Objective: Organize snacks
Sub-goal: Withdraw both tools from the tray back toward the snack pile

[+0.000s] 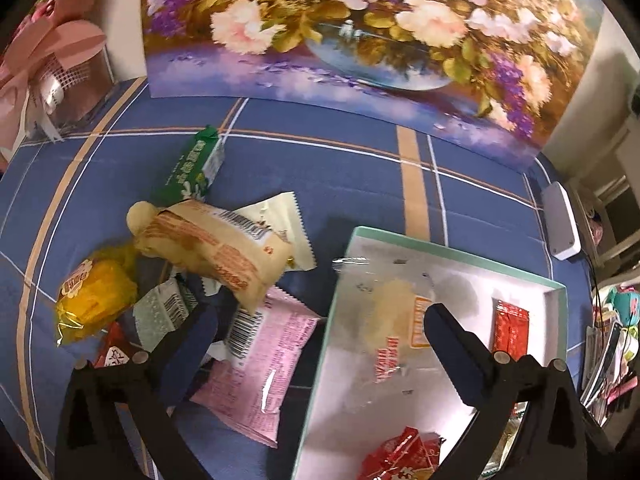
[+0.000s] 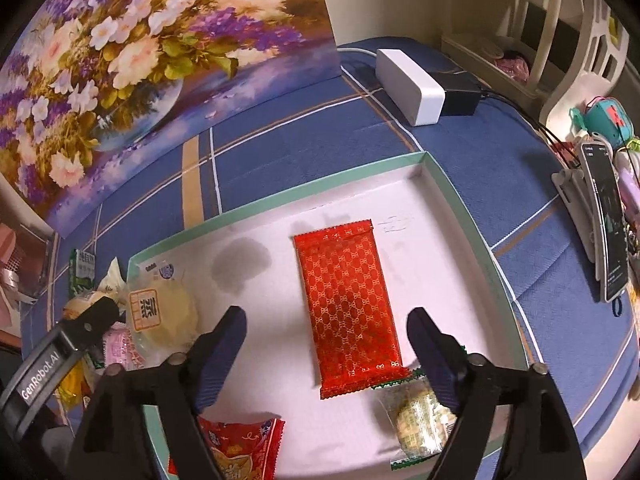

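Your left gripper has its jaws spread wide with nothing clamped; one finger hangs over the snack pile, the other over the tray, and a clear-wrapped pale pastry lies loose between them just inside the tray's near-left edge, pads not touching it. Your right gripper also stands open and grips nothing; the red gold-patterned packet lies flat on the tray floor between its fingers, apart from both pads. Near the right finger a clear green-edged packet with a pale round cake sits partly under the red packet's lower corner. A red printed snack bag lies at the tray's bottom edge by the other finger. The tray is shallow and white inside with a mint-green rim. Outside it, on the blue plaid cloth, the pile holds a pink packet, a cream-and-orange wrapped cake, a yellow wrapped snack, a green bar packet and a white zigzag-edged sachet, overlapping each other. A floral painting stands at the back, and a white box lies on the cloth beyond the tray.
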